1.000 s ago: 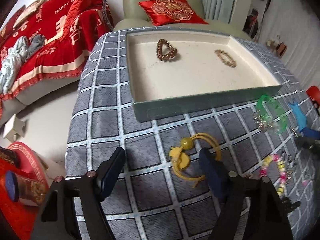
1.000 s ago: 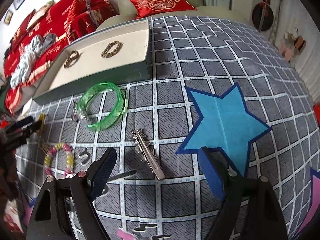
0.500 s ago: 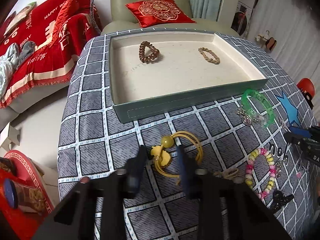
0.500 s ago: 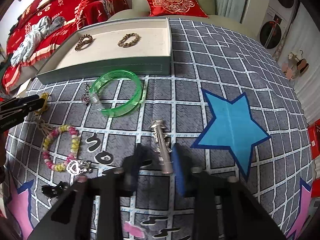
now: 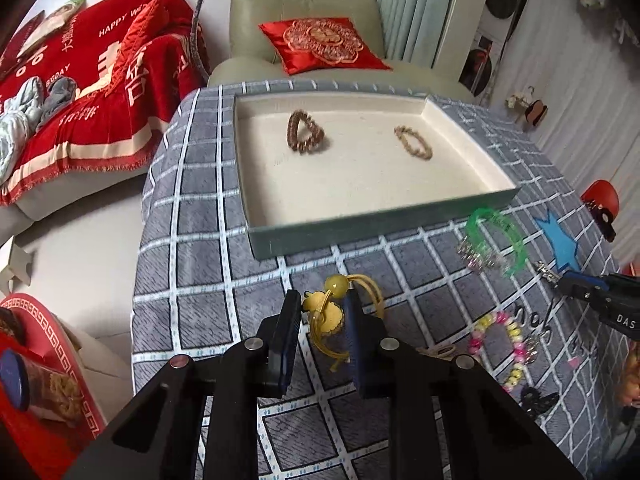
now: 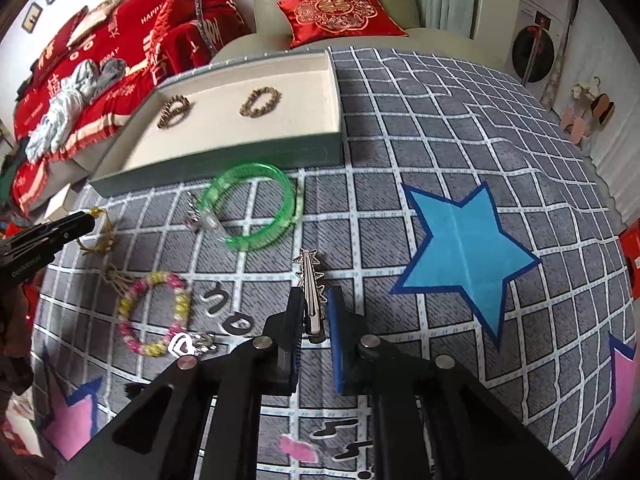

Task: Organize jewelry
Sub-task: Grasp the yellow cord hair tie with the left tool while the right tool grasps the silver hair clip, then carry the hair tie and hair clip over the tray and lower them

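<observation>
My left gripper [image 5: 320, 304] is shut on a yellow hair tie [image 5: 332, 312] with a bead and a flower charm, held above the checked cloth. My right gripper [image 6: 314, 308] is shut on a silver hair clip [image 6: 309, 280], whose spiked end sticks out past the fingertips. The green tray [image 5: 384, 224] lies ahead with a brown spiral hair tie [image 5: 305, 133] and a brown bracelet [image 5: 413, 143] inside. A green bangle [image 6: 252, 208] and a pink and yellow bead bracelet [image 6: 154, 312] lie on the cloth.
A small heart ring [image 6: 182, 344] and a black claw clip [image 5: 538, 398] lie near the bead bracelet. The table edge drops at the left [image 5: 138, 264]. A sofa with a red cushion [image 5: 320, 44] stands behind the table.
Both grippers closed from wide open, the left on the yellow hair tie and the right on the silver clip. Both have lifted back from the cloth.
</observation>
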Tool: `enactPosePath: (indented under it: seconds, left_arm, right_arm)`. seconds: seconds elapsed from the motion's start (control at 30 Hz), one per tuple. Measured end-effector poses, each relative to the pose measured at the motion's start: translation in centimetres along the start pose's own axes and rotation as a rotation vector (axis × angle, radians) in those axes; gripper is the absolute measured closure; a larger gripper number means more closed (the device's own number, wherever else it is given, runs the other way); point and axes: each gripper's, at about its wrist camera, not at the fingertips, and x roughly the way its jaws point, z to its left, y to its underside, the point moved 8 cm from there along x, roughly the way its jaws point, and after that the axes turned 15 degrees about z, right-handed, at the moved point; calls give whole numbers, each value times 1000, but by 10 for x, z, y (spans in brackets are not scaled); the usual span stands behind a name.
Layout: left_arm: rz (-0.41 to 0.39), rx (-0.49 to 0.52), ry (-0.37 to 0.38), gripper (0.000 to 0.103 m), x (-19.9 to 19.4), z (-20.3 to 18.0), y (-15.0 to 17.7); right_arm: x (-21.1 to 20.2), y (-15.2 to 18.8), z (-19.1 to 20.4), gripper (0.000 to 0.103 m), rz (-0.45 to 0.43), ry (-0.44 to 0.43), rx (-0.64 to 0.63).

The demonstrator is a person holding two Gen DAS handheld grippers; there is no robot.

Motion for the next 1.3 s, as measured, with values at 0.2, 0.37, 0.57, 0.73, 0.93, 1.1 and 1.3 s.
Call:
enactPosePath:
  seconds: [0.2,0.37,0.57,0.73,0.93,1.1,1.3]
  left_arm:
    - [-31,1,12,64,-13,-1,-8]
    - [-59,0,18,64,-25,-3,-13]
    - [-101,3,32,64,-42,-8,-30]
    - [-139,6,23,64,-54,-8,-57]
    - [-151,-30,58,64,-58,-5,-102]
    - [-155,-40,52,64,-51,-8,-140]
    - [-136,-35,28,64,-26,-22,-170]
  right_arm:
    - [-7,-6,9,90,-19,-20,-3]
    - [-21,-13,12,90,-49,-48,4]
    - [-37,-32,15,90,-87,-102,28]
    - [-44,-59,20,90,-106,-143,35]
    - [-43,-101,27,90,-113,-178,47]
    - [-41,-139,31,90,-122,-189,58]
    - [-26,-181,29,90,-121,-188,79]
